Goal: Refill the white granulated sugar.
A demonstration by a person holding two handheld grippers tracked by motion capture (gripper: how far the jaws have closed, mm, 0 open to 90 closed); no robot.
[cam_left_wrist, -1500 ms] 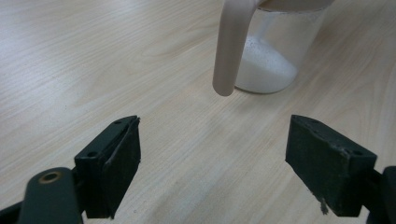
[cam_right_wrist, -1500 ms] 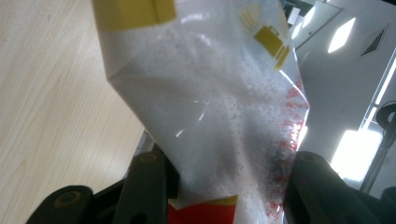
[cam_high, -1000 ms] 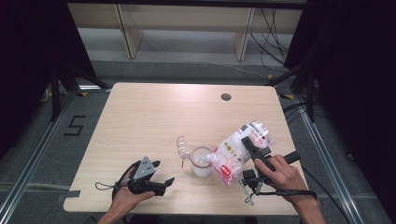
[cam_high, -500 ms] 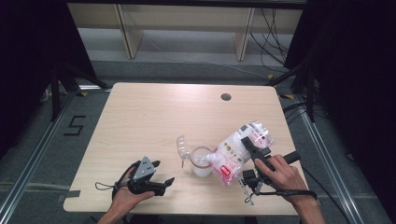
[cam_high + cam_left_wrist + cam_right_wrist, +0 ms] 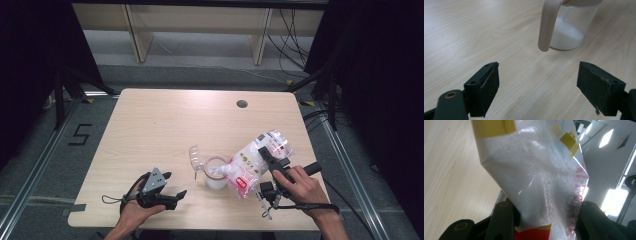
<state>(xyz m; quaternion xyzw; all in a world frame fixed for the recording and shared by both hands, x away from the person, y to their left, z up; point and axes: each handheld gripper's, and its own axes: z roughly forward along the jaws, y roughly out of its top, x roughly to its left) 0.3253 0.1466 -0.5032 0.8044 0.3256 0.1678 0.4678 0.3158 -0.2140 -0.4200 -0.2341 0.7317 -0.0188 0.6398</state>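
Note:
A clear plastic bag of white powder point(image 5: 247, 162) with red and yellow print lies tilted, its low end over the mouth of a clear cup point(image 5: 215, 179) that holds white powder. My right gripper point(image 5: 263, 153) is shut on the bag's upper part. In the right gripper view the bag point(image 5: 534, 182) rises between the two jaws of the right gripper point(image 5: 541, 220), pinched there. My left gripper point(image 5: 175, 184) rests open near the table's front left, held in a hand. From the left gripper point(image 5: 537, 82) I see the cup point(image 5: 569, 35) ahead and its beige handle point(image 5: 547, 25).
A clear curved plastic piece point(image 5: 196, 158) sits just left of the cup. The wooden table point(image 5: 150, 125) has a round cable hole point(image 5: 242, 104) at the back right. Shelving and cables lie beyond the far edge.

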